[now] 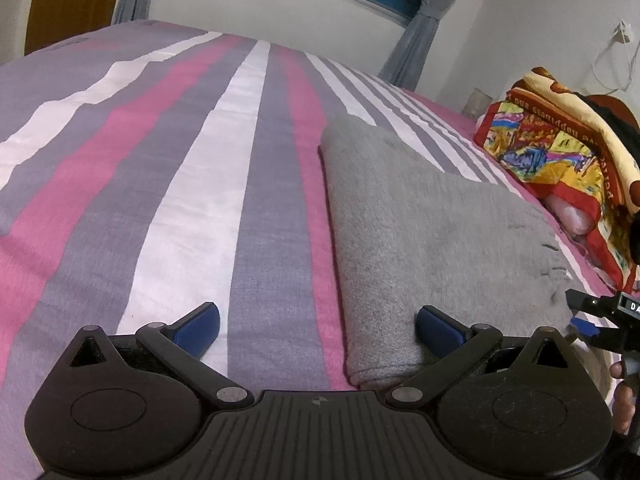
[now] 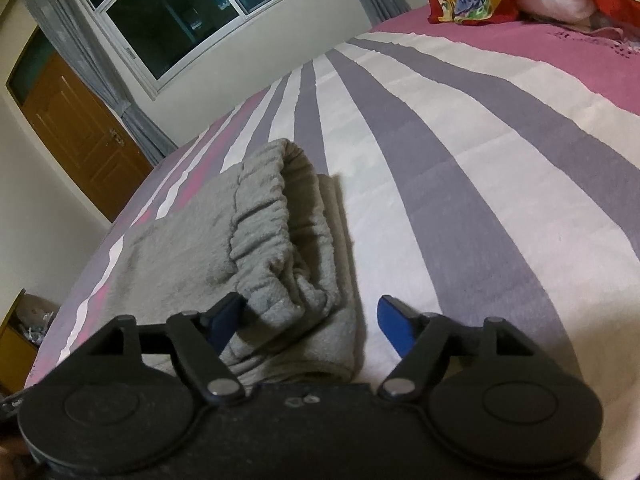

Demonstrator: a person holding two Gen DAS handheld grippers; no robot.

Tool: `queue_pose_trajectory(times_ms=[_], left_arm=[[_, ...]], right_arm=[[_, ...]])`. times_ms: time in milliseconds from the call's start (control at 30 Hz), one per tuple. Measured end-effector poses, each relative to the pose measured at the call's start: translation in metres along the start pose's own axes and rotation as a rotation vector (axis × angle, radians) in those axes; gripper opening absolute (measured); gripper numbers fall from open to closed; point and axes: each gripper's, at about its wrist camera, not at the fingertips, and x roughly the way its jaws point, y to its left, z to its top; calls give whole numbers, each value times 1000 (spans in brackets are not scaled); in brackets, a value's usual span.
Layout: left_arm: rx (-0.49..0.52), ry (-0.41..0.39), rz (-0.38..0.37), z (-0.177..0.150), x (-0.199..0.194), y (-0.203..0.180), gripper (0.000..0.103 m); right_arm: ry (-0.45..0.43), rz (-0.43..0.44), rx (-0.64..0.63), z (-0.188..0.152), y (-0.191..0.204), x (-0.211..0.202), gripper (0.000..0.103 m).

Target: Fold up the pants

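Grey pants (image 1: 420, 216) lie folded on the striped bed sheet (image 1: 192, 184). In the left wrist view my left gripper (image 1: 318, 328) is open, its right blue pad resting on the near folded edge, the left pad over bare sheet. In the right wrist view the pants (image 2: 248, 236) show their elastic waistband bunched on top. My right gripper (image 2: 310, 326) is open around the near corner of the waistband end. The right gripper also shows at the right edge of the left wrist view (image 1: 592, 316).
A colourful blanket over a pillow (image 1: 560, 152) lies at the head of the bed, right of the pants. A window with grey curtains (image 2: 180, 28) and a wooden door (image 2: 76, 136) stand beyond the far bed edge.
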Motion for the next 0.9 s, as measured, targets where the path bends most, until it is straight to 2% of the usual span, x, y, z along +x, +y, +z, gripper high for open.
queue_pose_trajectory(times_ms=[300, 733, 833, 900], left_arm=[[-26, 4, -23, 2, 2, 6, 103], [-36, -6, -26, 2, 2, 5, 103], [-59, -9, -64, 6, 1, 11, 103], [-65, -12, -122, 10, 0, 15, 103]], right_arm=[[2, 21, 20, 1, -4, 3, 78], [4, 38, 32, 0, -4, 0, 81], [9, 56, 50, 2, -7, 0, 81], [16, 74, 72, 3, -11, 0, 81]])
